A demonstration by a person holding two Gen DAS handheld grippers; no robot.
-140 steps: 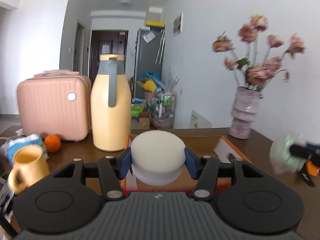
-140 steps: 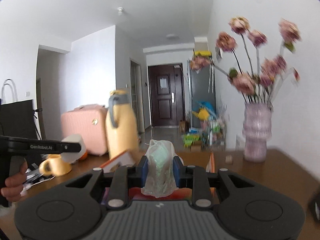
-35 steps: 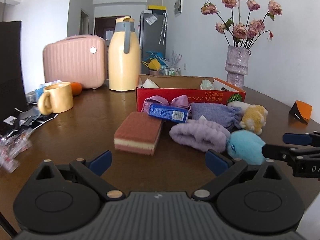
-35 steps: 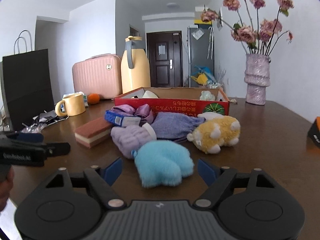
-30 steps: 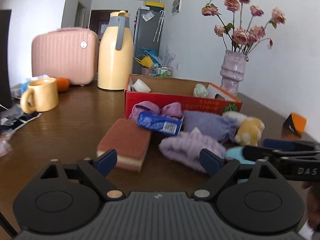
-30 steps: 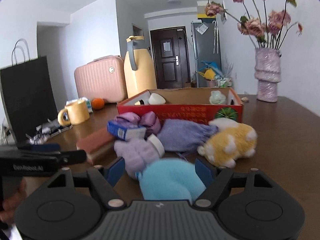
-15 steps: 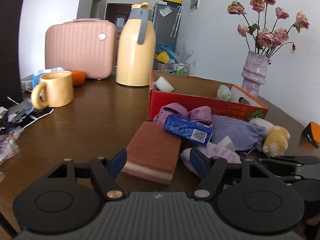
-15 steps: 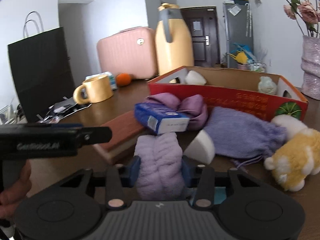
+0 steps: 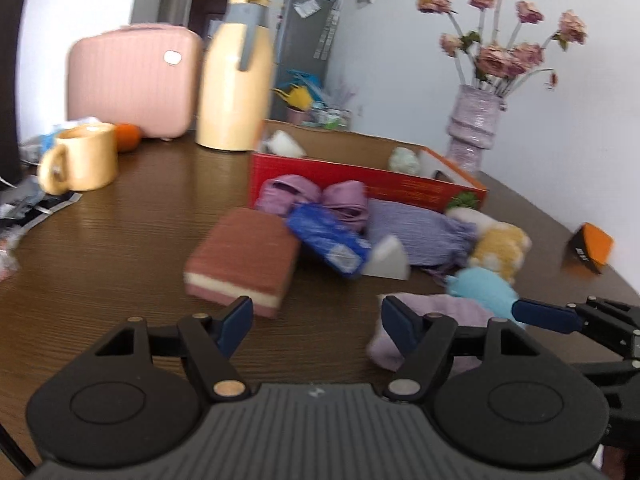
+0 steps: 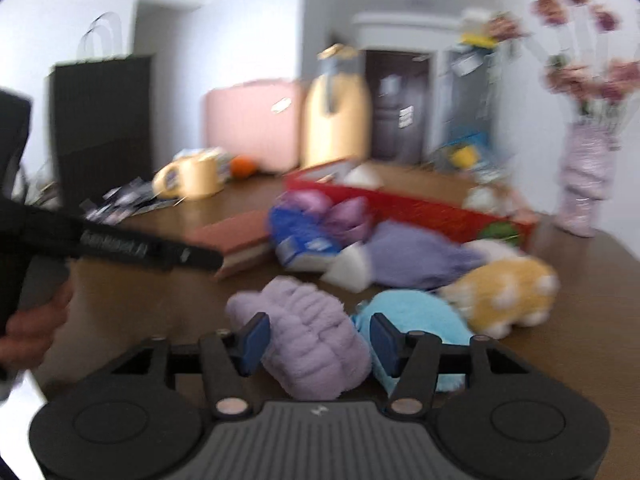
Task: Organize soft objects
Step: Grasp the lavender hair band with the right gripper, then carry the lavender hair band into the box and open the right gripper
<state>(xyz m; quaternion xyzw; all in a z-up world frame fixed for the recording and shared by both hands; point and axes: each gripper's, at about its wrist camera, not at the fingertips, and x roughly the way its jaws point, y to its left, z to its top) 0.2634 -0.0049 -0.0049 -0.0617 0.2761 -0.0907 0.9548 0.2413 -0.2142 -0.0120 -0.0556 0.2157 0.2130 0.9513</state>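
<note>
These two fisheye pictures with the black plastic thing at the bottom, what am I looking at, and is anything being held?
No robot arm here: a person holds a handheld two-finger gripper in each hand, and a camera on each looks forward along its blue-tipped fingers.

In the left wrist view, the left gripper is open and empty, close to a brown sponge. The right wrist view is blurred. There the right gripper has its fingers on either side of a fluffy lilac cloth; whether they squeeze it I cannot tell.

On the wooden table lie a blue plush, a yellow plush, a blue packet and a red cardboard box. Behind stand a yellow mug, a cream jug and a pink case.
</note>
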